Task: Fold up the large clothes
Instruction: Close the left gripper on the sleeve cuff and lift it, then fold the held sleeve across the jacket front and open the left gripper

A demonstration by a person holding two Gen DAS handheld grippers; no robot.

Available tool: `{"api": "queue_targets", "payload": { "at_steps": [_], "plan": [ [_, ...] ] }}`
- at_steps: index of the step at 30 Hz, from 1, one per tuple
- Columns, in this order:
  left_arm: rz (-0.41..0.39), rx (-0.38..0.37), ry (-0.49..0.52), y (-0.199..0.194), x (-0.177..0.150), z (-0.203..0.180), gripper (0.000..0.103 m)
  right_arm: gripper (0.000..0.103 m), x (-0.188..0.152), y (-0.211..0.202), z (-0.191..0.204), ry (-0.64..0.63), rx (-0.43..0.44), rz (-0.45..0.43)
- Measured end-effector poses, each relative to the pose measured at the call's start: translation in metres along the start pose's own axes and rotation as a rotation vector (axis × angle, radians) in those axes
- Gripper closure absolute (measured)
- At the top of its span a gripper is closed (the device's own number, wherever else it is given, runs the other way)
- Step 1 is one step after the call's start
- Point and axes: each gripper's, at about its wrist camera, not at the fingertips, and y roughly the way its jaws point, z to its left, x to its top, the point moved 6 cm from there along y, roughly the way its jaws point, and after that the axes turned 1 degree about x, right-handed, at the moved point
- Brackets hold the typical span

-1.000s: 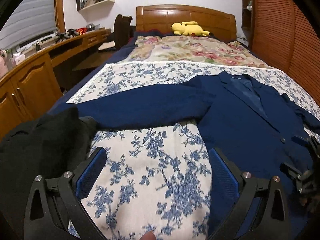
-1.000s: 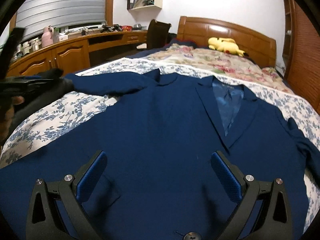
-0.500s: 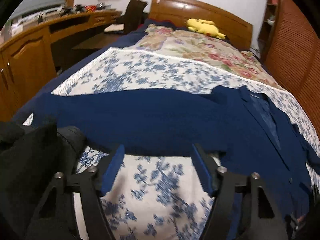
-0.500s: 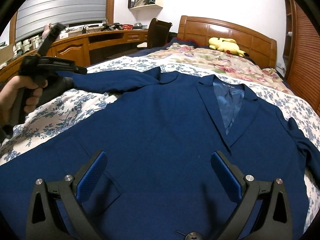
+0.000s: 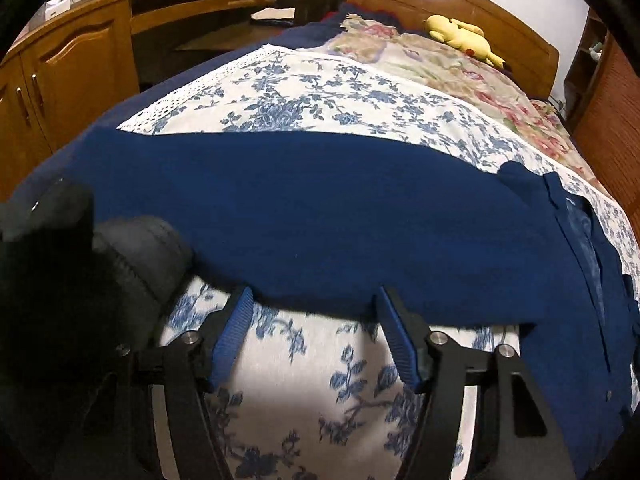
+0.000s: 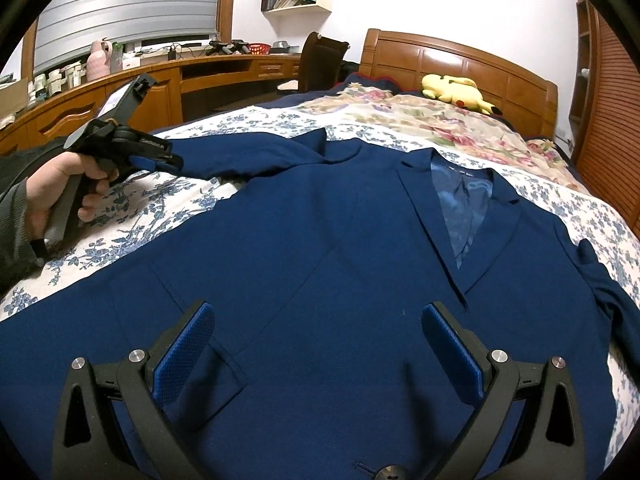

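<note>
Your left gripper [image 5: 314,306], fingers open, reaches the navy blazer's [image 6: 320,264] sleeve [image 5: 304,216] near the bed's [image 5: 280,80] left edge; your right gripper [image 6: 318,326] hovers open above the blazer's front.

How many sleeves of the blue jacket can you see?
2. One sleeve stretches toward the left hand-held gripper; the other lies bunched at the jacket's right edge.
</note>
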Motion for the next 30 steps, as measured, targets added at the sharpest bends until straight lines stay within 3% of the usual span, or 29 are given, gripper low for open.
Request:
{"api": "queue_targets", "payload": {
  "at_steps": [3, 9, 11, 13, 16, 23, 30],
  "plan": [
    [0.009, -0.006, 0.000, 0.004, 0.005, -0.004, 0.048, 0.000, -0.001, 0.000, 0.000, 0.001, -0.001, -0.002],
    [0.032, 0.013, -0.006, 0.014, 0.004, -0.003, 0.050, 0.000, 0.000, 0.001, 0.000, 0.001, -0.001, -0.002],
    [0.027, 0.025, 0.004, 0.014, 0.004, -0.004, 0.060, 0.000, 0.000, 0.000, 0.000, 0.002, -0.002, -0.002],
    [0.016, 0.033, 0.010, 0.013, 0.006, -0.003, 0.086, 0.000, 0.000, 0.000, 0.000, 0.002, -0.002, -0.002],
    [-0.001, 0.014, 0.038, 0.010, 0.011, -0.008, 0.101, 0.000, 0.000, 0.000, 0.000, 0.002, -0.002, -0.002],
    [-0.113, 0.013, 0.128, -0.030, 0.024, -0.036, 0.102, 0.000, -0.001, 0.000, 0.000, 0.007, -0.006, -0.006],
    [-0.170, -0.091, 0.245, -0.091, 0.023, -0.101, 0.102, 0.000, 0.000, -0.001, -0.004, 0.029, 0.003, -0.013]
  ]
}}
